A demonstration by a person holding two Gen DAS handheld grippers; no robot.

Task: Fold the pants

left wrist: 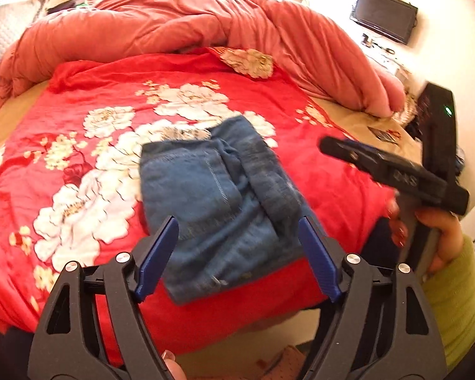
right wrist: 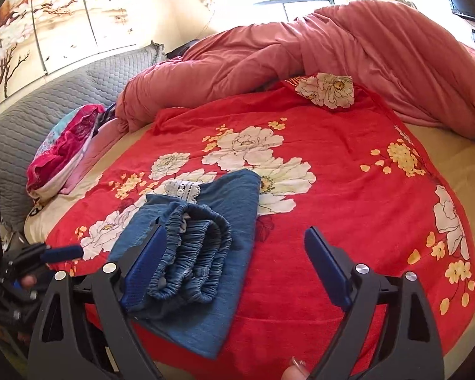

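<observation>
Blue ribbed pads line our left gripper, whose jaws stand wide apart and grip nothing. Just beyond and between them lies the pants: soft blue denim folded into a thick, roughly rectangular bundle, with pale stitching along a pocket seam and a scrap of white lace peeking out at its far edge. We cannot tell whether the pads brush the cloth.

Our right gripper also has its jaws spread wide and empty. From its camera the pants sit toward the left jaw, partly behind it, the gathered elastic waistband bunched in ruffled loops on top of the flat folded layers; the right jaw hangs over bare blanket, well apart from the denim.

Under the bundle spreads a plush red blanket printed with large white peonies. Beyond the jaws a puffy pink quilt is heaped in a long roll across the bed.
</observation>
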